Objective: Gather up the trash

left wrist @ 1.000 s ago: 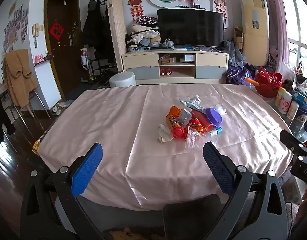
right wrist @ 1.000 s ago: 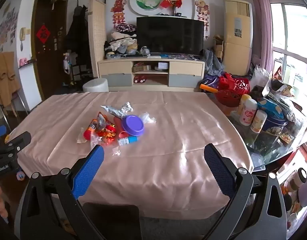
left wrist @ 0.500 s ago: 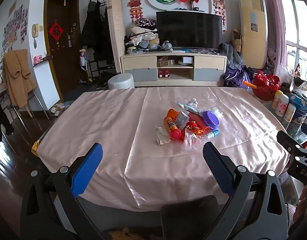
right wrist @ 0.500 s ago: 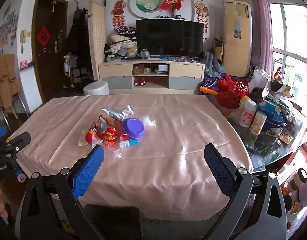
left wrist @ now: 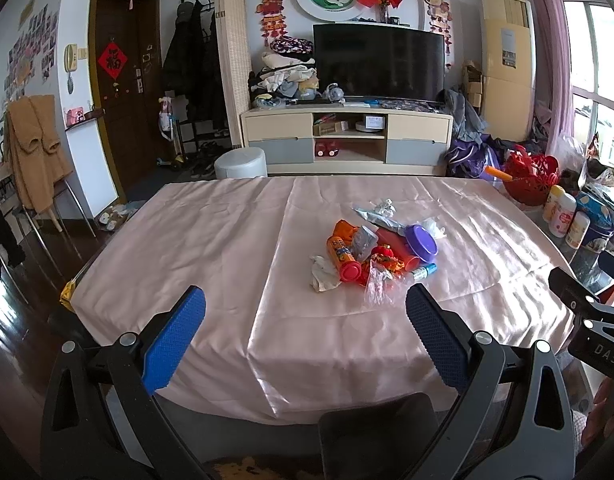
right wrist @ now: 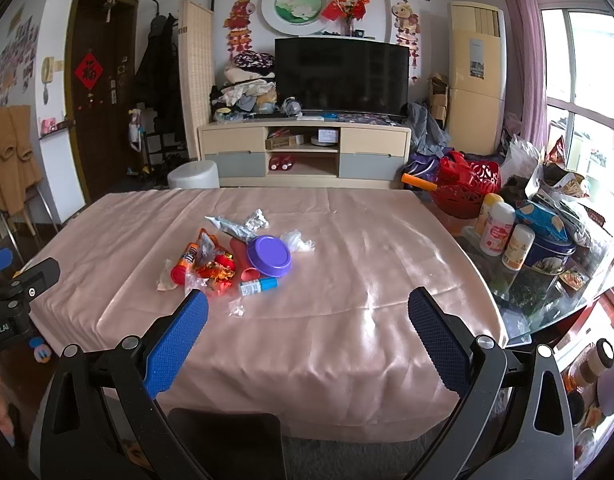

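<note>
A heap of trash lies on the pink tablecloth: an orange tube with a red cap, a purple lid, red and clear wrappers, a small blue-capped bottle, a silver foil pack and crumpled tissue. The same heap shows in the right wrist view, with the purple lid and the blue-capped bottle. My left gripper is open and empty, held back from the table's near edge. My right gripper is open and empty, also short of the heap.
Bottles and a blue tin stand on a glass side surface at the table's right, with a red basket behind. A TV cabinet and a grey stool stand beyond the table. A black chair back sits below the grippers.
Both grippers have drawn back and tilted up a little, so the table and the trash heap look smaller and farther. Both stay open and empty.
</note>
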